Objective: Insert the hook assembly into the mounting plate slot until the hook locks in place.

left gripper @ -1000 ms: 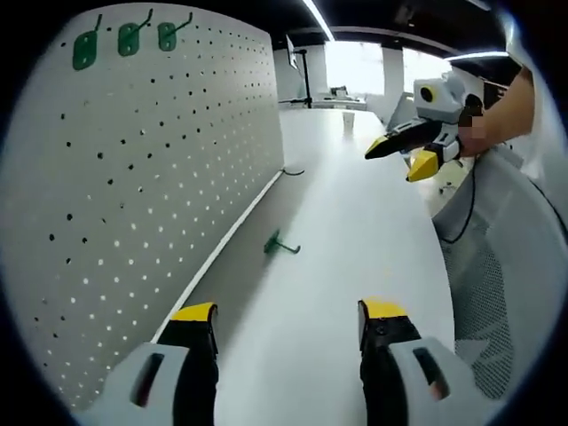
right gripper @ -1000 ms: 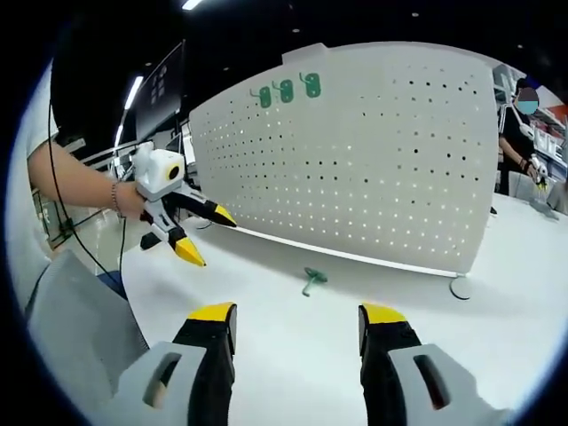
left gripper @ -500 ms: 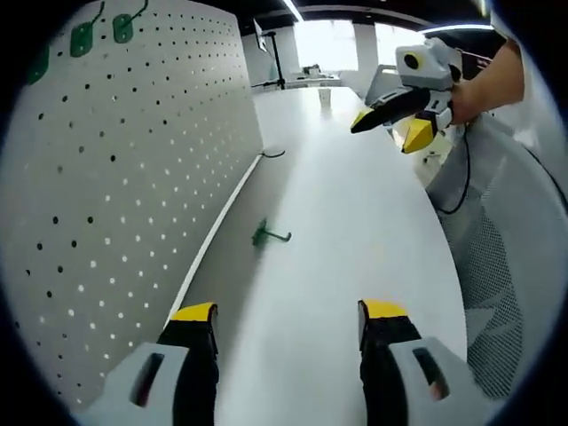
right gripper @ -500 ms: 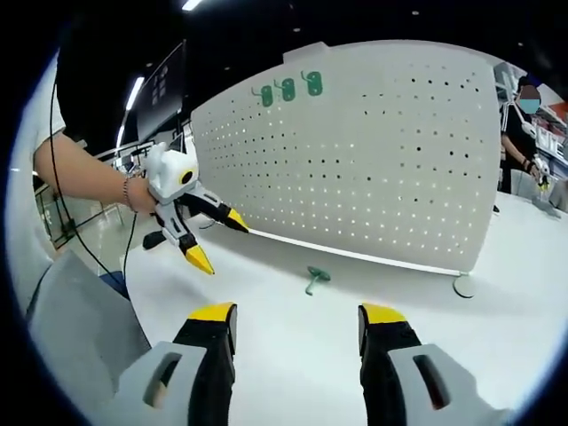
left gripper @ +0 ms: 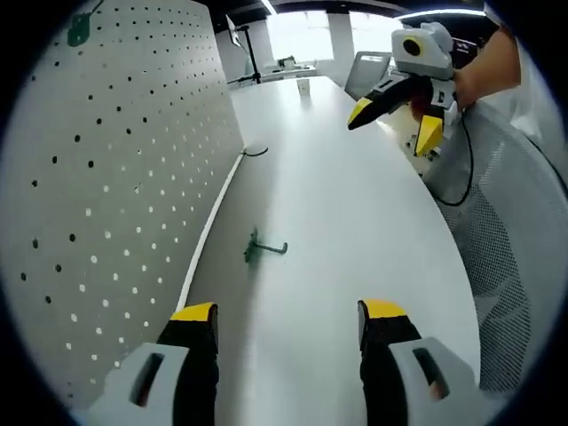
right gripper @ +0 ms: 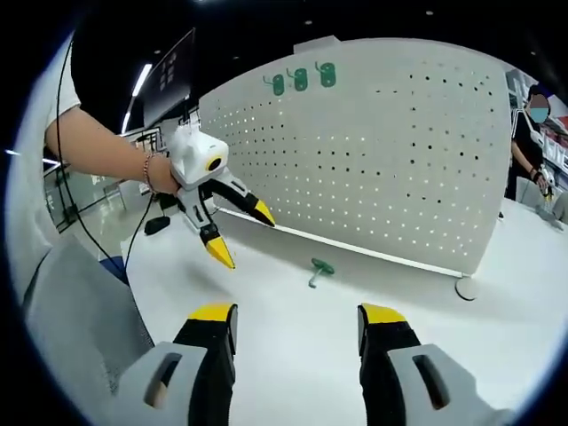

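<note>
Green hook assembly [left gripper: 256, 249] lies loose on the white table [left gripper: 355, 231] beside the pegboard [left gripper: 115, 177], both grippers [left gripper: 288, 321] [right gripper: 288, 318] spread wide and empty; a clumsy pinch could skid it away.

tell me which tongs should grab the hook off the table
Left, probably. In the right gripper view the left tongs hang open, tips angled down toward the green hook lying on the table by the pegboard. The right tongs, also open, sit farther back.
</note>
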